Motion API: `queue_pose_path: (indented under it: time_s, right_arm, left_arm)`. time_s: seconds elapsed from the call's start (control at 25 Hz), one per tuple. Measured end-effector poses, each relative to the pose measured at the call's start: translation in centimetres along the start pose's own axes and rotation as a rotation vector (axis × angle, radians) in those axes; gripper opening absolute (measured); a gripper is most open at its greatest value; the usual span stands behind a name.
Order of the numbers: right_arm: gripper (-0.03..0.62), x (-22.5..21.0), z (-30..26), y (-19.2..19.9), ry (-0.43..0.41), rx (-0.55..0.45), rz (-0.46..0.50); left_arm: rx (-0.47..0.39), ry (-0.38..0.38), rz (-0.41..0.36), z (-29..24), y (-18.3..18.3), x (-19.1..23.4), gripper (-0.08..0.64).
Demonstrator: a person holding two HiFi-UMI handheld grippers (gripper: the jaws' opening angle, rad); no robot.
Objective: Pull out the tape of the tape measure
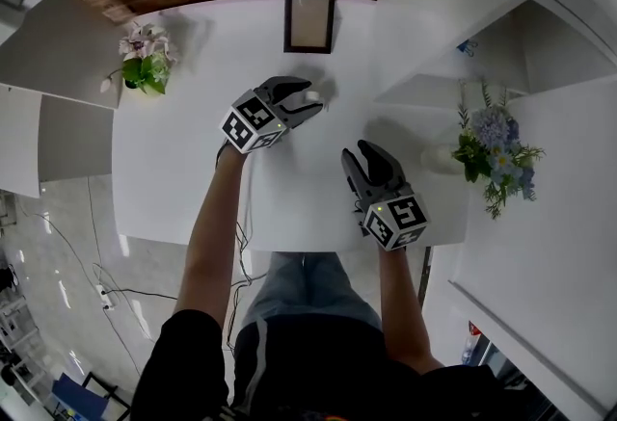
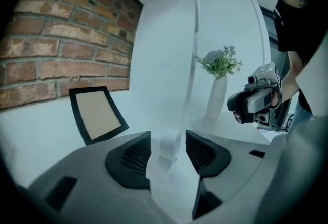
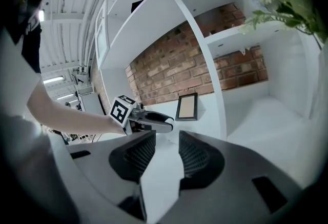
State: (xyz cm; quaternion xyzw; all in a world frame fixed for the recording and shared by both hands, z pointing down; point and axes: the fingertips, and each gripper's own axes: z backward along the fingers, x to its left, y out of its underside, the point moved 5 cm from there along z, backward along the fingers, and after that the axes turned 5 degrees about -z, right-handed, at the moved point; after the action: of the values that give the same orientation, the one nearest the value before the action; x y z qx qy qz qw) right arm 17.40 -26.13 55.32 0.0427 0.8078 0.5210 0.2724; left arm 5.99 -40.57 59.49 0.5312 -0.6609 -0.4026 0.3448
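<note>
A small white tape measure [image 1: 313,96] lies on the white table [image 1: 174,169], toward the back. My left gripper [image 1: 304,99] reaches around it. In the left gripper view the white case [image 2: 170,141] sits between the dark ribbed pads [image 2: 138,156], with a thin gap on each side, so the left gripper [image 2: 168,148] is open around it. No pulled-out tape shows. My right gripper [image 1: 371,157] hovers nearer the front right, open, with only table surface between its jaws [image 3: 167,154]. The right gripper view shows the left gripper [image 3: 151,121] ahead of it.
A black picture frame [image 1: 308,22] leans on the brick wall behind the tape measure. A pink flower pot [image 1: 145,58] stands at the back left. A white vase of blue flowers [image 1: 492,154] stands at the right, beside white shelf panels [image 1: 434,87].
</note>
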Motion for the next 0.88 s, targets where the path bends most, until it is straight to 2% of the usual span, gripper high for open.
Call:
queue_pose_path:
  time_s: [0.16, 0.24, 0.48, 0.68, 0.88]
  right_arm:
    - [0.123, -0.1, 0.1, 0.3, 0.001, 0.009, -0.004]
    - [0.123, 0.0, 0.1, 0.3, 0.001, 0.01, -0.004]
    - [0.123, 0.0, 0.2, 0.4, -0.001, 0.013, -0.003]
    - [0.123, 0.4, 0.2, 0.6, -0.005, 0.018, 0.003]
    - [0.123, 1.4, 0.4, 0.0, -0.024, 0.03, 0.055]
  left_arm:
    - [0.019, 0.064, -0.009, -0.5, 0.0, 0.1, 0.177]
    - [0.025, 0.081, -0.018, -0.5, 0.1, 0.0, 0.126]
    - [0.021, 0.097, -0.044, 0.0, 0.0, -0.8, 0.091]
    - [-0.008, 0.104, -0.058, 1.0, -0.8, -1.8, 0.087]
    - [-0.041, 0.105, -0.08, 2.7, -2.4, -3.3, 0.087]
